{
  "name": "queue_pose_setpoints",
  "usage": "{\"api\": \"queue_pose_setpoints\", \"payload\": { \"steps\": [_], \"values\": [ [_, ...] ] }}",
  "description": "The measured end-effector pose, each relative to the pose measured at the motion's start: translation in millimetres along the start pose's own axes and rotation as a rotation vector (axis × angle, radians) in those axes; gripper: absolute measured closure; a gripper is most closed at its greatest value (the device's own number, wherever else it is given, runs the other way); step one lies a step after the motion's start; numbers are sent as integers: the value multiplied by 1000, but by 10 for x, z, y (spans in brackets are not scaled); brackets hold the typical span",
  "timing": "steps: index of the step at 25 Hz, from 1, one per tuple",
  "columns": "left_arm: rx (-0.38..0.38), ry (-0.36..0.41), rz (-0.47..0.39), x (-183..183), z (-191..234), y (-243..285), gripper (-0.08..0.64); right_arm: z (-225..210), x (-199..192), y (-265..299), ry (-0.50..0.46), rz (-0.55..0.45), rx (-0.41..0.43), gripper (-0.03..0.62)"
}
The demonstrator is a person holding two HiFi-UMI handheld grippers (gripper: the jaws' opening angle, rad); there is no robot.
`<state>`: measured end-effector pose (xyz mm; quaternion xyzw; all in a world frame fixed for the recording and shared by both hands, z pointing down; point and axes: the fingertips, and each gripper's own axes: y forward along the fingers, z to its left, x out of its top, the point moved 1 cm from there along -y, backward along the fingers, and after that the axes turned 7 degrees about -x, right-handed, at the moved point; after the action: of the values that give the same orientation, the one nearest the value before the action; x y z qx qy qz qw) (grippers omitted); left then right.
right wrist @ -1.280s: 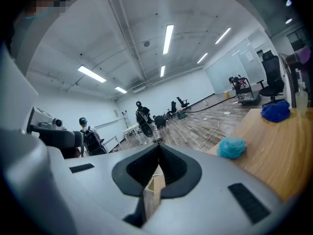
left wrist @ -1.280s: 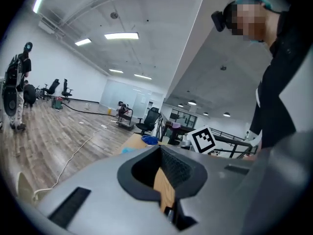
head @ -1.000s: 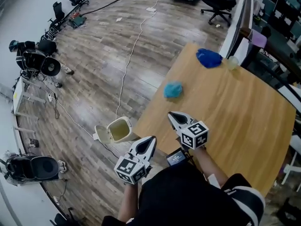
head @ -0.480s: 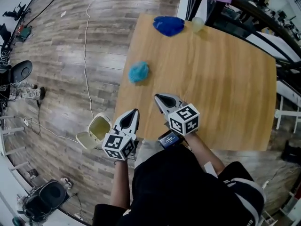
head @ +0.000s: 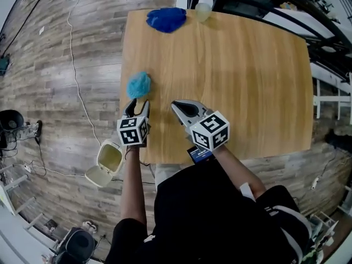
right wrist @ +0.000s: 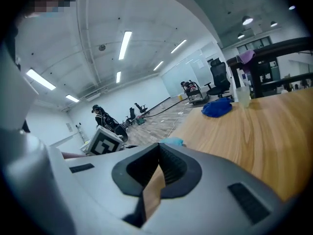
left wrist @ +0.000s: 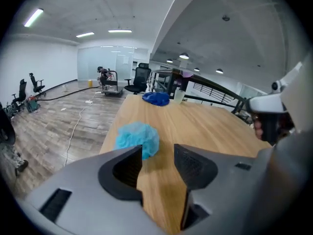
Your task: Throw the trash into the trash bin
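Note:
A crumpled light-blue wad of trash [head: 138,84] [left wrist: 138,137] lies near the left edge of the wooden table [head: 236,76]. My left gripper [head: 138,104] [left wrist: 157,153] hovers just short of the wad. Its jaws are opening, with nothing between them, and the wad sits ahead of the left jaw. My right gripper [head: 177,104] [right wrist: 159,148] is beside it over the table's near part, shut and empty. On the floor left of the table stands the trash bin [head: 109,157], its lid flipped open. A dark-blue wad [head: 166,18] [right wrist: 217,106] lies at the table's far edge.
A pale cup [head: 203,11] [right wrist: 243,94] stands next to the dark-blue wad. A white cable [head: 77,87] runs across the wooden floor to the left. Dark railings and desks lie beyond the table's far and right edges. A person stands far off in the right gripper view.
My left gripper came from over the floor by the bin to the table, just behind the light-blue wad, and its jaws went from shut to open. The right gripper shifted slightly.

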<state>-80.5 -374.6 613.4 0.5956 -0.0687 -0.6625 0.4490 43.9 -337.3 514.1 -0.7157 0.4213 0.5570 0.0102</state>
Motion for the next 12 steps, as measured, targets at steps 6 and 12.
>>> {"api": "queue_pose_setpoints", "payload": {
  "steps": [6, 12],
  "values": [
    [44, 35, 104, -120, 353, 503, 345, -28, -175, 108, -7, 17, 18, 595],
    [86, 43, 167, -173, 441, 597, 380, -174, -262, 145, 14, 44, 18, 595]
  ]
}}
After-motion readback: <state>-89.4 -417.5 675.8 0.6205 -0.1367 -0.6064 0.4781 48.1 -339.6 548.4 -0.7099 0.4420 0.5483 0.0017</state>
